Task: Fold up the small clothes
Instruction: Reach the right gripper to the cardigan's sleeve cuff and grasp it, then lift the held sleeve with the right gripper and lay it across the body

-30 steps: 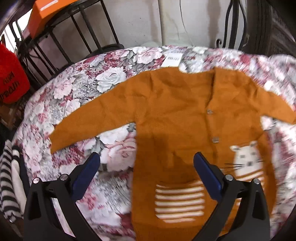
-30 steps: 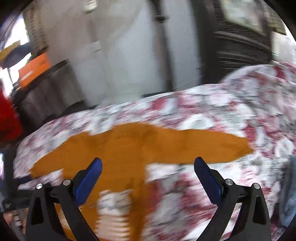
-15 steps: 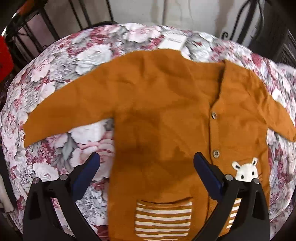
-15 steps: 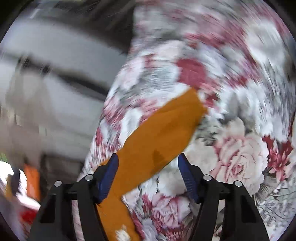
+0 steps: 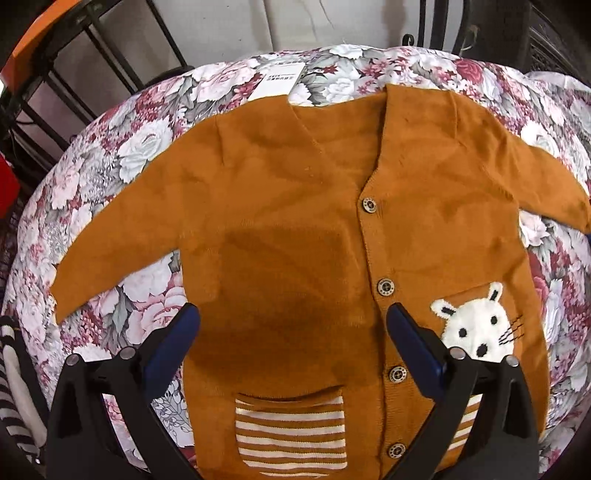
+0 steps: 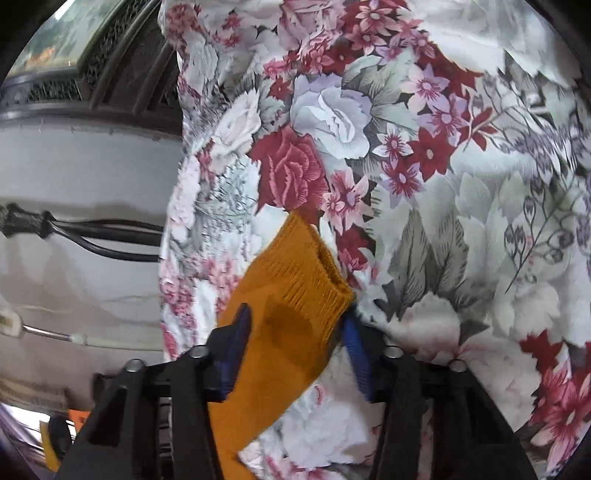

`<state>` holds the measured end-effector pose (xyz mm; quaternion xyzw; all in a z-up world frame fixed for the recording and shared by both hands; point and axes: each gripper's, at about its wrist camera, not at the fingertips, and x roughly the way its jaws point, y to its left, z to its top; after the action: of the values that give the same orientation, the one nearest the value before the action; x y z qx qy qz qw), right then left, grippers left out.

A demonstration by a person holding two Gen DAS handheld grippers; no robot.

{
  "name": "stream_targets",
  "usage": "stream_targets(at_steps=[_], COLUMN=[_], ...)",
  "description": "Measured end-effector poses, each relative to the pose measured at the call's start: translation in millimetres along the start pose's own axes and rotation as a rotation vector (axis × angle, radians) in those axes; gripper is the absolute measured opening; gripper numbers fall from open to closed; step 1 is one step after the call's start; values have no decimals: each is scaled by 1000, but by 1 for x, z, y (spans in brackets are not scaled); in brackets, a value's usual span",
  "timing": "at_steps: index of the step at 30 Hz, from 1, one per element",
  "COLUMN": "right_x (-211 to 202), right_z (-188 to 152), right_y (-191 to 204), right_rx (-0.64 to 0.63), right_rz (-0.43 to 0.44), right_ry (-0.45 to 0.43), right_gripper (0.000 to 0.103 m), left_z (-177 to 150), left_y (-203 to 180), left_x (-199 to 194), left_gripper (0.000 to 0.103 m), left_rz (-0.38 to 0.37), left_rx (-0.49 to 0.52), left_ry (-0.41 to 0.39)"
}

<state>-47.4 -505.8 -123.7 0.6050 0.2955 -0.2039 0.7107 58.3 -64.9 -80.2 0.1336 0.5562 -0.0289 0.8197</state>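
Observation:
An orange-brown knitted cardigan [image 5: 314, 221] lies flat and buttoned on a floral bedspread [image 5: 147, 147], both sleeves spread out. It has a white mouse face [image 5: 476, 325] and a striped pocket [image 5: 291, 432]. My left gripper [image 5: 291, 314] hovers open over the cardigan's lower body, nothing between its fingers. In the right wrist view the ribbed sleeve cuff [image 6: 303, 266] lies between the jaws of my right gripper [image 6: 295, 317], low over the bedspread [image 6: 443, 221]. Those jaws are closing on the sleeve, and I see no firm pinch.
A white paper tag [image 5: 277, 79] sticks out above the collar. A black metal rack [image 5: 92, 55] with an orange box [image 5: 37, 33] stands behind the bed at the left. A striped garment [image 5: 14, 387] lies at the left edge. A pale wall with cables [image 6: 92, 229] is beyond the bed.
My right gripper has rolled and dropped from high above the bed to the sleeve end, its jaws narrowing around the cuff. The left gripper has sunk closer over the cardigan.

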Motion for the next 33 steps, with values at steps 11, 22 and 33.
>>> stream_targets(at_steps=[11,22,33], right_x=[-24,-60,-51], right_z=[-5,-41,-122], right_y=[42,120,206], right_rx=[-125,-320,-539], right_rz=[7,62,101], right_ry=[-25,-23,21], right_gripper=[7,7,7], left_z=[3,11,9], left_y=[1,13,45], left_x=[-9,-44,-53], left_gripper=[98,98,98], left_rz=[-33,-80,-103], left_rx=[-27,-90,-149], left_ry=[0,-63,-78])
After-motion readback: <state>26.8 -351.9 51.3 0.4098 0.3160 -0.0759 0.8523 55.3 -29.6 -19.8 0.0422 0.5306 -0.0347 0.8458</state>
